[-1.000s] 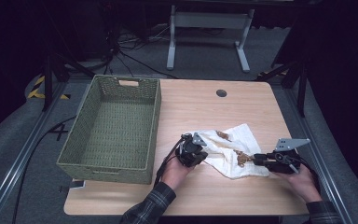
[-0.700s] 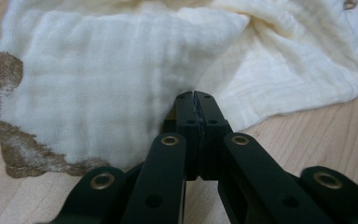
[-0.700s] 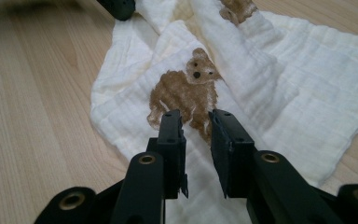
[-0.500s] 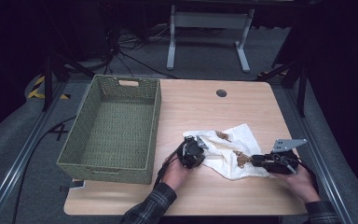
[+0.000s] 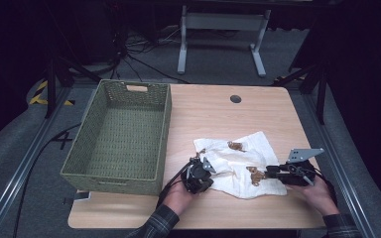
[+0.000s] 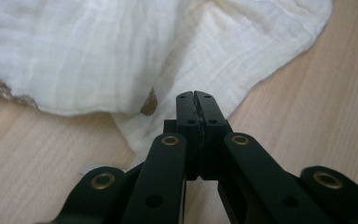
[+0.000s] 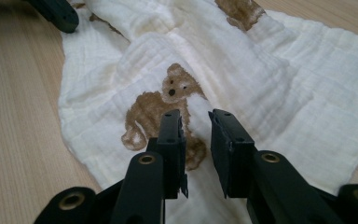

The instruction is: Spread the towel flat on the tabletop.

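Observation:
A white muslin cloth point(image 5: 235, 161) printed with brown bears lies crumpled on the wooden table point(image 5: 213, 114), right of centre. My left gripper point(image 5: 200, 174) rests at the cloth's left near corner. In the left gripper view its jaws are shut tight, tips point(image 6: 196, 96) over the cloth's hem point(image 6: 135, 130), with nothing seen between them. My right gripper point(image 5: 269, 173) lies level at the cloth's right near edge. Its jaws point(image 7: 195, 116) stand a narrow gap apart around a raised fold of the cloth point(image 7: 242, 70), beside a bear print point(image 7: 161, 105).
A green woven basket point(image 5: 164, 124) stands on the table's left half, close to the left hand. A dark round grommet point(image 5: 235, 99) sits near the far edge. The left gripper's jaw tip point(image 7: 58, 14) shows beyond the cloth in the right gripper view.
My left gripper has slid toward the near table edge along the cloth's left side. The right gripper has kept still.

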Demonstrator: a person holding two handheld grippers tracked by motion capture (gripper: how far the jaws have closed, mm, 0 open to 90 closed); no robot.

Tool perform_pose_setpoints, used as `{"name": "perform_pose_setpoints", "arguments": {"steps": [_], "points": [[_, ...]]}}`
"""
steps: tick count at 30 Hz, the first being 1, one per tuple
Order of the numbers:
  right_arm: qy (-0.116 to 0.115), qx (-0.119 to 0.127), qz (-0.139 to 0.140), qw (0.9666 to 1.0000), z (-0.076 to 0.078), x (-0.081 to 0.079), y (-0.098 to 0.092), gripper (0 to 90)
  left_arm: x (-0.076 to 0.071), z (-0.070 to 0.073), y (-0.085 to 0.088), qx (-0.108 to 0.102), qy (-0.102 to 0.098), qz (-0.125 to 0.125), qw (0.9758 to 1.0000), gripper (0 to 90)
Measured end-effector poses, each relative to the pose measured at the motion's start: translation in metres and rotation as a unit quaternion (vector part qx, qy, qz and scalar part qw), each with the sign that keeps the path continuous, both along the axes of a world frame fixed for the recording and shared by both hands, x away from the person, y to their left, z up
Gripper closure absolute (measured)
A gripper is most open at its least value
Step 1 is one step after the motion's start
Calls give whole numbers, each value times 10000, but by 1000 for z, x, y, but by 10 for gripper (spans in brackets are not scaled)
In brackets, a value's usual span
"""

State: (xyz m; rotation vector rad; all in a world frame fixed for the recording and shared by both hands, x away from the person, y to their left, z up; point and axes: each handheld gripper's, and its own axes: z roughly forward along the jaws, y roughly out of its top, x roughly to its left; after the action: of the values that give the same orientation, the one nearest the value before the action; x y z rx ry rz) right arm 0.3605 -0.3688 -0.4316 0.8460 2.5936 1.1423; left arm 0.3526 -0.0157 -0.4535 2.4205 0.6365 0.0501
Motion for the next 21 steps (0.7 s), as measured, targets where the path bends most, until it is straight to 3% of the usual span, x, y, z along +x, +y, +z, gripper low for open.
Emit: {"name": "perform_pose_setpoints", "arguments": {"steps": [5,8,11,13,16,21], "points": [[83,4,-5,10000,-4,-5,-7,767,-9,-1,7,-30,44,35,10000,900],[213,-68,103,9997,-9,-17,-12,844,-16,-1,13,-39,82,34,10000,899],[228,-128,142,9996,-12,-25,-14,860,-19,-1,16,-57,95,44,9999,899],[242,-121,157,9995,-12,-27,-16,865,-19,0,16,-40,87,39,9999,899],[286,-106,198,9993,-13,-34,-20,886,-16,6,20,-294,-59,178,9994,899],[332,-187,291,9989,-16,-41,-20,891,-10,4,20,-194,-106,253,9994,899]]}}
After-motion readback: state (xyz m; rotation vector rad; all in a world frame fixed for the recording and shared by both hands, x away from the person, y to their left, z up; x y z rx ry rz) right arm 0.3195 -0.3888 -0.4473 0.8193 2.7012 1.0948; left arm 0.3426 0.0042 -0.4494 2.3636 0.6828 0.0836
